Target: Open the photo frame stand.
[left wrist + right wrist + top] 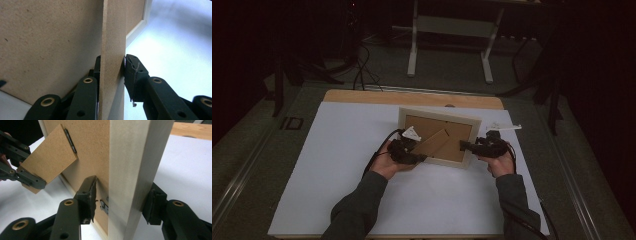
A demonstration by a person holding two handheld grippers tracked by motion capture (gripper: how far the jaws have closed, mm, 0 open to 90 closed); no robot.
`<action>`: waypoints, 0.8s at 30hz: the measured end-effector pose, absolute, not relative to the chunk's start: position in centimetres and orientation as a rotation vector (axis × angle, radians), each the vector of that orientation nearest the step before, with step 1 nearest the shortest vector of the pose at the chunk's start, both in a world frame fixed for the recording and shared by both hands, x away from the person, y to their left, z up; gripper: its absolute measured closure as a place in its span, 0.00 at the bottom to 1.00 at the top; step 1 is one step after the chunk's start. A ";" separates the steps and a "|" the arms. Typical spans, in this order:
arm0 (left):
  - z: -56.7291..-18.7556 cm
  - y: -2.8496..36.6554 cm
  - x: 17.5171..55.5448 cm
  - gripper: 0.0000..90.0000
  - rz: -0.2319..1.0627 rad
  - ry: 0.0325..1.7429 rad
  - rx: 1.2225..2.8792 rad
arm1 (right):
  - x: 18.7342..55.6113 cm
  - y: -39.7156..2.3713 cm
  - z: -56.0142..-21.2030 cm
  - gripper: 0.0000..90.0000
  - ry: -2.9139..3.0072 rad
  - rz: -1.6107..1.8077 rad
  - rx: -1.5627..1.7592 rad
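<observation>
Right gripper view cuts off the picture frame (130, 170) between slack jaws; left gripper (112, 75) clamps its stand (112, 37).

one picture frame (439, 136), two hand-held grippers (408, 150), one table (342, 150)

Setting: dim lab or recording studio. Evidence: bench (362, 96) with wooden top under a white sheet (337, 165); grey carpeted floor (447, 75); white metal stand (451, 27) at 12 o'clock; loose black cables (361, 70) on the floor at 11 o'clock; dark stand legs (279, 85) at 10 o'clock.
</observation>
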State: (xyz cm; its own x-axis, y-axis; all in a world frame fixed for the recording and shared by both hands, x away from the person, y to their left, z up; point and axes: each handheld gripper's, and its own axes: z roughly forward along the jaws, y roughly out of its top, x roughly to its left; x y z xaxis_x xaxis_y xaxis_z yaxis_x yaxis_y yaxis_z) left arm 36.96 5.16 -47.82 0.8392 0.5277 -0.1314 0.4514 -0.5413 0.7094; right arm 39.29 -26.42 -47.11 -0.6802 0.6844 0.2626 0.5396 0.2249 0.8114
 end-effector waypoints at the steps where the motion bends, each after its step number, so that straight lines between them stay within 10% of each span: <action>1: -47.8 5.1 37.0 0.81 0.126 0.712 2.227 | 39.3 -26.4 -47.1 0.58 2.335 1.448 1.173; 24: -47.8 4.5 37.7 0.81 0.192 0.742 2.196 | 38.3 -26.2 -46.7 0.65 2.253 1.344 1.096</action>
State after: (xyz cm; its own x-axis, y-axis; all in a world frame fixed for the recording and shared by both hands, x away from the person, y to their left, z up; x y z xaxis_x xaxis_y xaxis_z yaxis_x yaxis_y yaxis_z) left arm 37.66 4.51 -47.77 0.8172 0.5674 -0.1013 0.4474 -0.5137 0.7321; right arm 38.27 -26.24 -46.66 -0.6653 0.7362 0.1239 0.4588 0.2723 0.8458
